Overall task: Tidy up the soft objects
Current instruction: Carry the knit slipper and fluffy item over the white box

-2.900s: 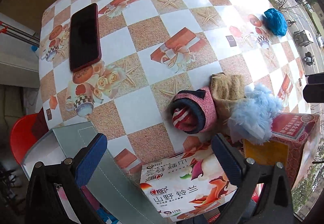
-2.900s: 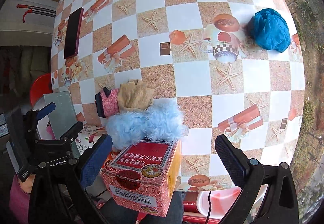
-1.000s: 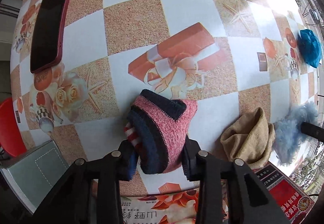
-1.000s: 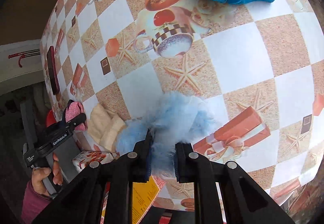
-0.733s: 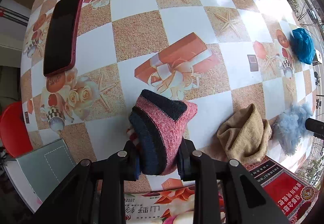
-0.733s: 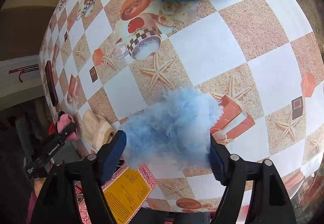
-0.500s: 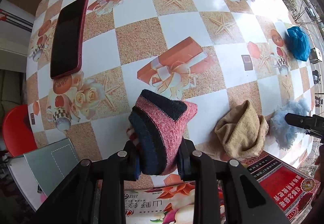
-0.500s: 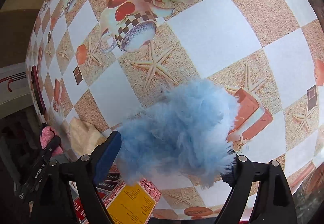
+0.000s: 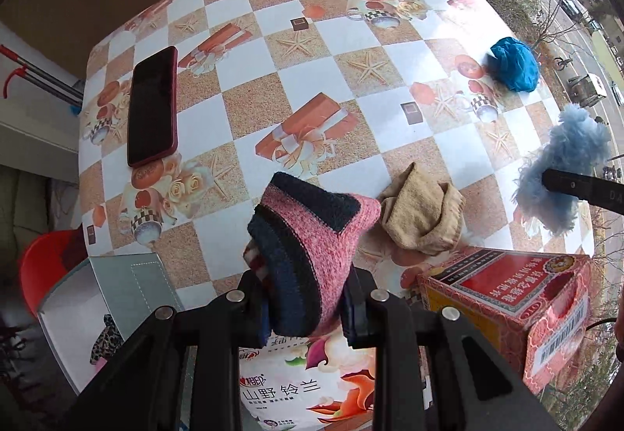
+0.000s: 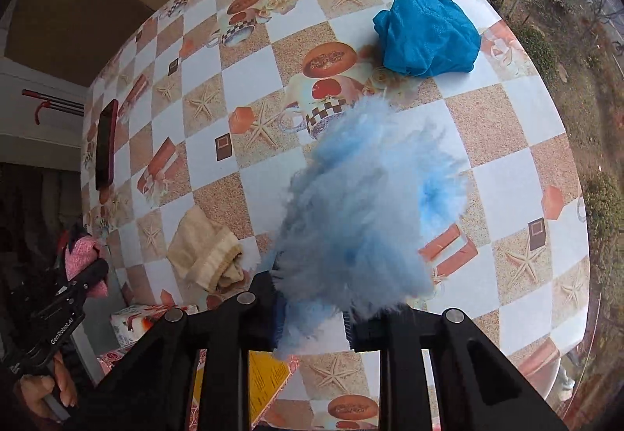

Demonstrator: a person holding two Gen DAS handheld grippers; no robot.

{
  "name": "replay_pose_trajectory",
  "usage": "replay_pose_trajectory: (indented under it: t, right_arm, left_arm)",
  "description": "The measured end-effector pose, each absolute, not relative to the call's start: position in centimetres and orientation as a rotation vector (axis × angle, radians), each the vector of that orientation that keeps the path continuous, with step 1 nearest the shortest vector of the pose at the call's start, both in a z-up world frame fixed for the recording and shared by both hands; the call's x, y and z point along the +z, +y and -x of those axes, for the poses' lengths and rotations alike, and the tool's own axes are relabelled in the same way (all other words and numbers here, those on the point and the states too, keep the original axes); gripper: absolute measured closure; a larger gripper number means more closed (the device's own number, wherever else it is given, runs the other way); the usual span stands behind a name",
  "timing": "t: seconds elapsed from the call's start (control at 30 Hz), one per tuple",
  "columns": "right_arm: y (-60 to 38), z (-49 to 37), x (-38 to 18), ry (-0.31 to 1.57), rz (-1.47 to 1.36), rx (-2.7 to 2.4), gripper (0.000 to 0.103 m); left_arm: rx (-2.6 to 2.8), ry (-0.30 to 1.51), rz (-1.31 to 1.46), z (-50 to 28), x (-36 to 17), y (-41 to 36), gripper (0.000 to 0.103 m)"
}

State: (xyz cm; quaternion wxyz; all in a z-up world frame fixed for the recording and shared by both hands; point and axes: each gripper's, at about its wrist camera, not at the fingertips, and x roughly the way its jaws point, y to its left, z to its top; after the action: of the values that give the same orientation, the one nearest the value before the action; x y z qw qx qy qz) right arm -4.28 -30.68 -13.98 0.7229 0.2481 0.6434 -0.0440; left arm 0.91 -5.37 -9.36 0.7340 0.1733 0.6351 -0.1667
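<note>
My left gripper [image 9: 304,298] is shut on a pink and navy knitted sock [image 9: 312,232], held above the checked table [image 9: 257,53]. In the right wrist view my right gripper [image 10: 314,314] has its jaws closing on a fluffy light-blue puff [image 10: 366,212], which fills the gap and hangs above the table. The left wrist view shows that puff [image 9: 573,158] at the right edge. A beige folded cloth [image 9: 423,212] lies on the table between the two grippers. A crumpled blue bag [image 10: 429,33] sits near the far right edge.
A dark phone in a red case [image 9: 152,105] lies at the table's left. A red printed box [image 9: 507,290], a tissue pack [image 9: 296,384] and a grey open box [image 9: 113,283] stand at the near edge. A window runs along the right.
Both grippers have risen, carrying the sock and the puff off the table. The right jaws opened wide around the puff, then shut on it again. The beige cloth stayed put.
</note>
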Motion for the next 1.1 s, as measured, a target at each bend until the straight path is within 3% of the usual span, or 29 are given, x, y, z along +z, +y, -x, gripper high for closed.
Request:
replay_pose_trajectory:
  t: [0.63, 1.1]
  right_arm:
    - [-23.9, 18.6, -7.5, 1.409, -0.547, -0.173, 0.078]
    - [-11.4, 15.3, -3.9, 1.378, -0.281, 0.095, 0.078]
  left_arm:
    - [-0.615, 1.254, -0.501, 11.2, -5.1, -1.4, 0.074]
    - [-0.417, 1.204, -0.341, 10.7, -2.5, 8.7, 0.074]
